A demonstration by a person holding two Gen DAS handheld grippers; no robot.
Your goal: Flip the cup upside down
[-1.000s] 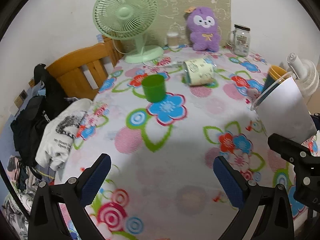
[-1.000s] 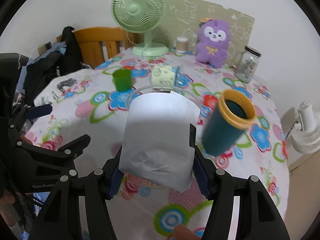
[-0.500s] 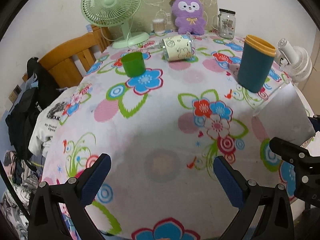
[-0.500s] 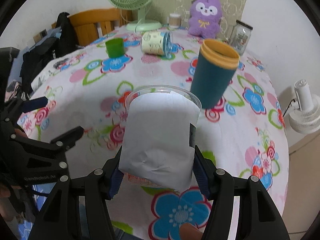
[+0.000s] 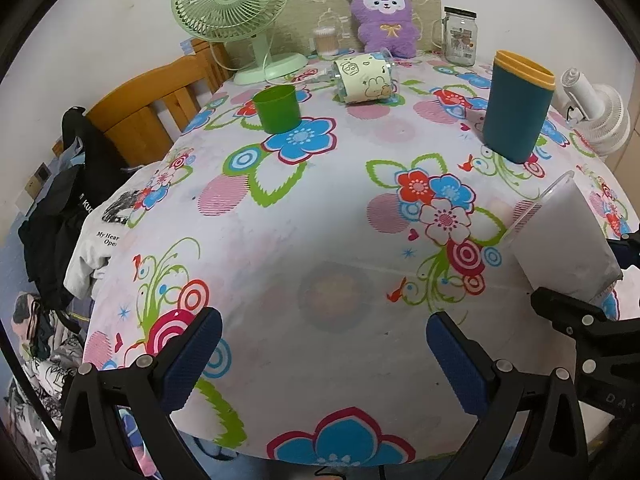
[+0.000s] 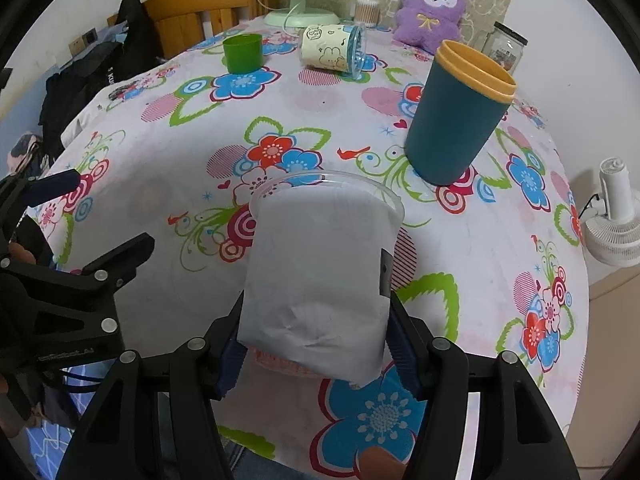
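Note:
My right gripper (image 6: 314,340) is shut on a clear plastic cup with a white paper wrap (image 6: 320,276). The cup's mouth points away from me and it hangs over the near part of the floral tablecloth (image 6: 192,152). The same cup shows at the right edge of the left wrist view (image 5: 560,240), tilted, with the right gripper's black frame (image 5: 580,320) below it. My left gripper (image 5: 320,356) is open and empty above the table's near edge. Its frame shows at the left of the right wrist view (image 6: 72,280).
A teal cup with a yellow rim (image 6: 456,112) stands upright just beyond the held cup. A green cup (image 6: 242,54) and a cartoon-print cup on its side (image 6: 332,46) lie farther back. A green fan (image 5: 240,12), purple plush (image 5: 386,16), glass jar (image 5: 460,36) and wooden chair (image 5: 152,108) are behind.
Both grippers have pulled back toward the table's near edge and dropped lower. The held cup stays gripped. The teal cup now sits farther ahead of it.

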